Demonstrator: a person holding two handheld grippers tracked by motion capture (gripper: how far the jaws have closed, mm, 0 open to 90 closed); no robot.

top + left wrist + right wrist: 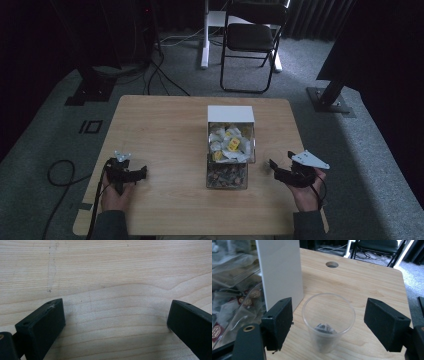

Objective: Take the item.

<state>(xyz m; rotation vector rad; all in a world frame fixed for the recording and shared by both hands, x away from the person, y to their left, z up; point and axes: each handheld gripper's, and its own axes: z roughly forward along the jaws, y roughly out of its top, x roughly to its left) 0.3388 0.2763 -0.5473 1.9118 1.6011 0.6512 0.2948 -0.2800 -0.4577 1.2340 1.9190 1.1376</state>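
A clear plastic cup (328, 320) stands upright on the wooden table (165, 125), just right of a dispenser box. A small dark piece (325, 328) lies at the cup's bottom. My right gripper (328, 307) is open, one jaw on each side of the cup and neither touching it. In the high view the right gripper (276, 167) sits near the table's right front, pointing left. The left gripper (143, 173) rests low at the left front. In its own view the left gripper (116, 308) is open over bare wood with nothing between the jaws.
The dispenser box (231, 114) has a white top, a clear bin of white and yellow sachets (230, 144) and a lower bin of dark packets (226, 176). Its white side panel (280, 270) rises close to the cup. A cable hole (332, 264) marks the tabletop. A black chair (252, 35) stands beyond the table.
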